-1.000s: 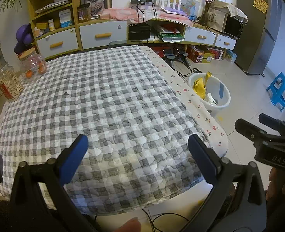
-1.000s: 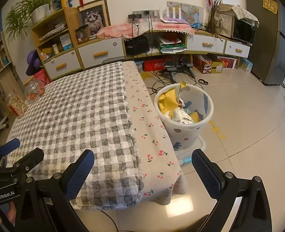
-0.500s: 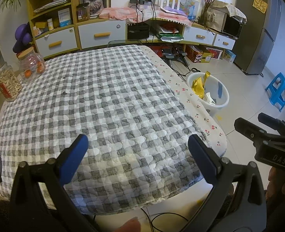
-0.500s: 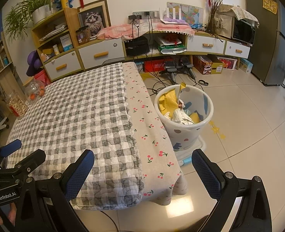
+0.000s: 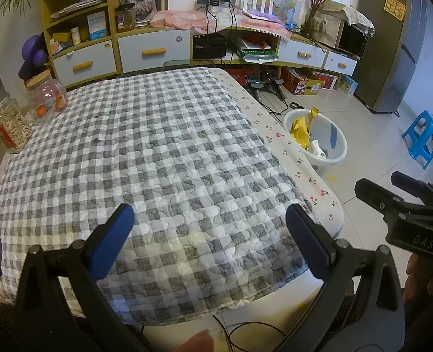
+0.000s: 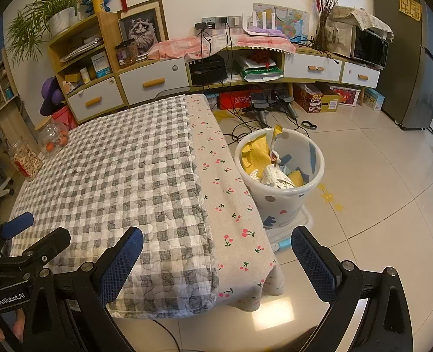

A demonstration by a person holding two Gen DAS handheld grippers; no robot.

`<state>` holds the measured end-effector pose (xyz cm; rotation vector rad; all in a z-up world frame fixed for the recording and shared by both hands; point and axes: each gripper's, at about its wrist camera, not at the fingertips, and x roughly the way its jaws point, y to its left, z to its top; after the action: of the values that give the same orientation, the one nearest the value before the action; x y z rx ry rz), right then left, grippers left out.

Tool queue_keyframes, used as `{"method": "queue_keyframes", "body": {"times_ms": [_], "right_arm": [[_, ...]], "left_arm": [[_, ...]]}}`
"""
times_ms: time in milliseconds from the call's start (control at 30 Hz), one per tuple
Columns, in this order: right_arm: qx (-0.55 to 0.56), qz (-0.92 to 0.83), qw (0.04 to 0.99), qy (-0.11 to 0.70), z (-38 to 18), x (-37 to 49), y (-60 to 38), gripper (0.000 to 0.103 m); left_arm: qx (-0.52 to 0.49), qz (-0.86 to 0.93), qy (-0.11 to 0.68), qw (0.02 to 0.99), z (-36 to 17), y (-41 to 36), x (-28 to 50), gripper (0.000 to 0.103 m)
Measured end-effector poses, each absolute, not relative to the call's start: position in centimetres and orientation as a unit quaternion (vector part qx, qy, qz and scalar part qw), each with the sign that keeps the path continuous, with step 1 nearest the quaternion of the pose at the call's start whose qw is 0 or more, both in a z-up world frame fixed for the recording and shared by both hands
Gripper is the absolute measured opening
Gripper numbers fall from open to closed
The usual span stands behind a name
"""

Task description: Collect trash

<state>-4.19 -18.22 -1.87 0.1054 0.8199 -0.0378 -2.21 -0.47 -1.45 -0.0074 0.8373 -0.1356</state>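
Observation:
A white trash bin (image 6: 281,202) with coloured spots stands on the floor right of the table, holding yellow paper (image 6: 253,154) and crumpled white trash (image 6: 275,177). It also shows in the left wrist view (image 5: 335,152). My left gripper (image 5: 210,234) is open and empty over the near end of the checked tablecloth (image 5: 146,152). My right gripper (image 6: 216,261) is open and empty over the table's near right corner. Each gripper shows in the other's view: the right one (image 5: 392,196), the left one (image 6: 31,234).
Two glass jars (image 5: 45,98) (image 5: 9,124) stand at the table's far left. Shelves and drawers (image 6: 152,82) line the back wall, with cables and boxes on the floor (image 6: 260,108). A blue stool (image 5: 424,138) and a fridge (image 5: 392,47) are at the right.
Both grippers have drawn back slightly toward the near end of the table and stay open. The bin and table have not moved.

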Motion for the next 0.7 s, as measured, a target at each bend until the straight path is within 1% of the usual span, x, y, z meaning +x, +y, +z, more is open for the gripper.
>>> {"method": "queue_keyframes", "body": {"times_ms": [700], "right_arm": [[0.051,-0.019,0.917,0.396,-1.79,-4.31,-18.21,0.102]], "left_arm": [[-0.004,-0.065,0.406,0.911,-1.42,-0.51,-2.28,0.102]]}}
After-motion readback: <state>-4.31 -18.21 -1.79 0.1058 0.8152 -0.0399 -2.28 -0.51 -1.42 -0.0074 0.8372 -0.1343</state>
